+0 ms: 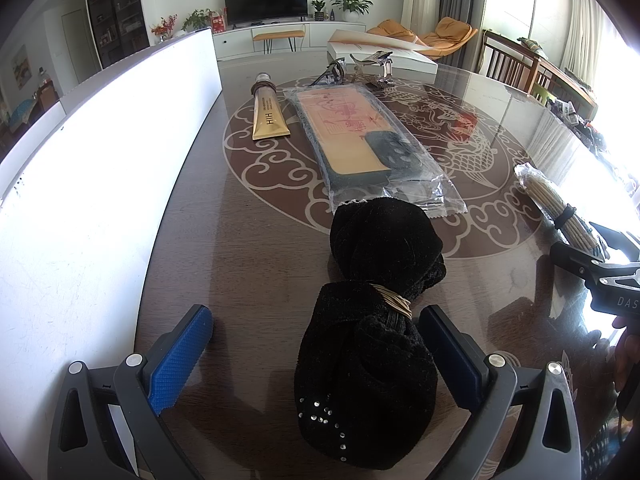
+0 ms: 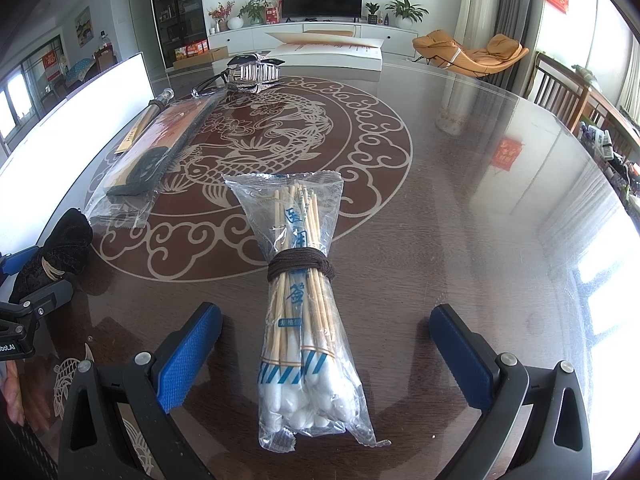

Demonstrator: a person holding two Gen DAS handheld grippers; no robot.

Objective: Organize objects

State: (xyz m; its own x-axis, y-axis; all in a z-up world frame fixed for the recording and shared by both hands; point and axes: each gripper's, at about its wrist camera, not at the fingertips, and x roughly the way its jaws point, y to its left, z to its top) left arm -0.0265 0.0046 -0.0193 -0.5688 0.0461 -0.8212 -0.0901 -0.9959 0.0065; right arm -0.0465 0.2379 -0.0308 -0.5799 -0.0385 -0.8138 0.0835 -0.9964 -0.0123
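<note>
On the dark patterned table (image 1: 248, 240), one black cloth bundle (image 1: 372, 320) lies between the spread fingers of the left gripper (image 1: 316, 344). Beyond the bundle lie one wrapped flat packet (image 1: 360, 136) and one gold tube (image 1: 269, 114). The right gripper (image 2: 326, 344), jaws apart, straddles one cotton swab pack (image 2: 304, 300), well right of the bundle.

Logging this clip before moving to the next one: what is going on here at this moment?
A person holds a gripper in each hand over a glass-topped table. The left gripper is open around a black cloth bundle; the right gripper is open around a bag of cotton swabs. Neither is gripped yet. A gold tube and a flat plastic-wrapped packet lie farther back.
</note>
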